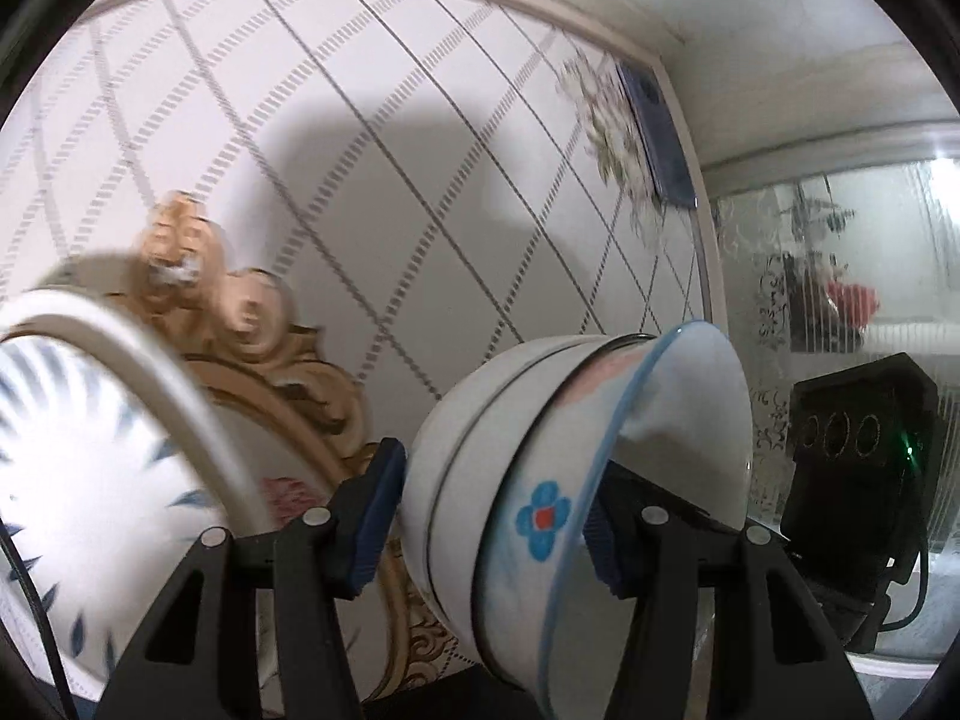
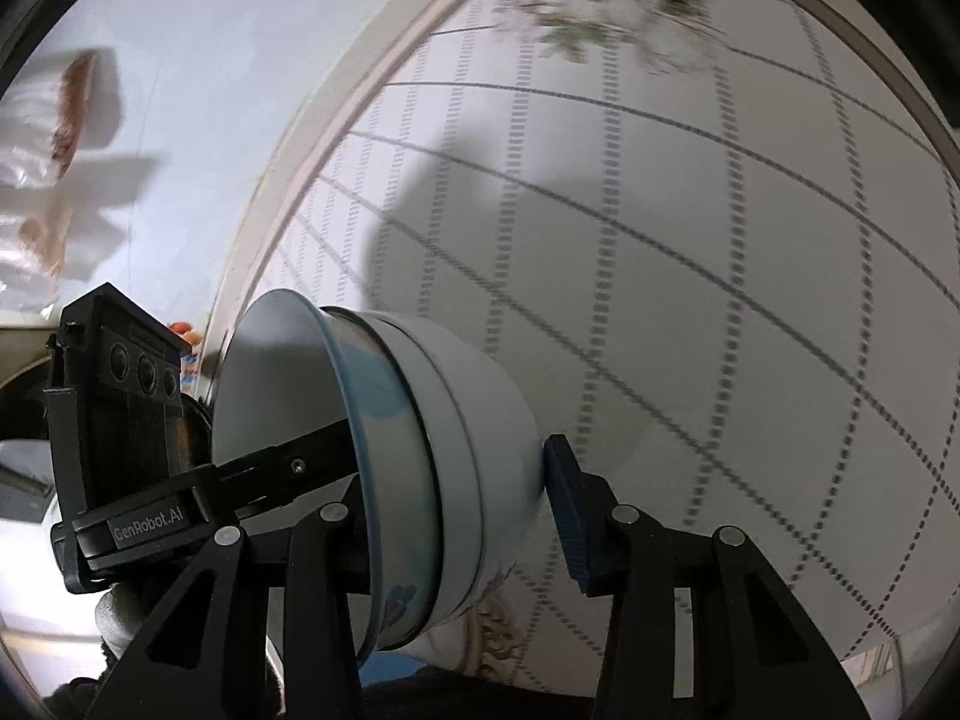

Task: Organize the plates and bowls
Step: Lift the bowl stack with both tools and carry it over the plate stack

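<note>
White ceramic bowl with a blue rim and blue flower motif [image 1: 540, 516] tips sideways, both tongs holding it: left gripper [image 1: 486, 516] and right gripper [image 2: 462, 498] each straddle its wall. Left of it, a blue-leaf patterned white plate [image 1: 90, 480]; beyond, a diamond-patterned white tabletop [image 1: 372, 120].

White bowl [image 1: 540, 510], blue flower; plate [image 1: 78, 480], blue leaf strokes

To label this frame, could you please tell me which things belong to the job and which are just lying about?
Job: nested bowls, clamped in the left gripper; blue-leaf plate.
Lying about: ornate gold frame; diamond-patterned surface.
</note>
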Motion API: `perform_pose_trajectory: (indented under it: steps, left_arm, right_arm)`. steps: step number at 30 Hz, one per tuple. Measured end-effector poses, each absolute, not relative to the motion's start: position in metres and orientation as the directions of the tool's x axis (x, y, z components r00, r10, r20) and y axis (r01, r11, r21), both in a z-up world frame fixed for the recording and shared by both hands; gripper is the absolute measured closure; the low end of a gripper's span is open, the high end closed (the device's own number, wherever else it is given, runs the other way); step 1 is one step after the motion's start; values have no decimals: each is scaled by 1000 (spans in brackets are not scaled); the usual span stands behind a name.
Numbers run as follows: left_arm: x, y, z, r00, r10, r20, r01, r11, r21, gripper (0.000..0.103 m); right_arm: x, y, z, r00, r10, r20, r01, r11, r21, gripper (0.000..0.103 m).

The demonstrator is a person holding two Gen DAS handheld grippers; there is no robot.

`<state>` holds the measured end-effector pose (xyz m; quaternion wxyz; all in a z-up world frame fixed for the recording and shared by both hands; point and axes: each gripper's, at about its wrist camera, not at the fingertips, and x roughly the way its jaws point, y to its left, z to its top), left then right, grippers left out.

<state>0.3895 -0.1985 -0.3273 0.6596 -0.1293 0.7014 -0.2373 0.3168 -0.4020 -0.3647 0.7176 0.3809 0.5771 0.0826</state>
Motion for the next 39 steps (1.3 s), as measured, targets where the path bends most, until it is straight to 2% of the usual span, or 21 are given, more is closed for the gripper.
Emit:
perform_pose_trajectory:
  steps: [9,20,27,39]
  left_arm:
    - [387,-108,-294,26,-460,-887,14,888,-460,50]
    - [364,-13,-309,94,-426,-900,-177,883,-436,50]
    - [362,3,-328,96,-431,-897,-223,869,-441,50]
    - [363,-3,-336,76,-407,-910,-200,888,-414,50]
  right_arm:
    - [346,-333,-332,251,636,-730,166,714,680,57]
    - [367,-225,-344,89,690,-718,9,720,694,57]
    - [374,-193,-361,37,673,-739,-24,740,673,57]
    - [382,-179,-374,24,631,-775,-43,776,630,57]
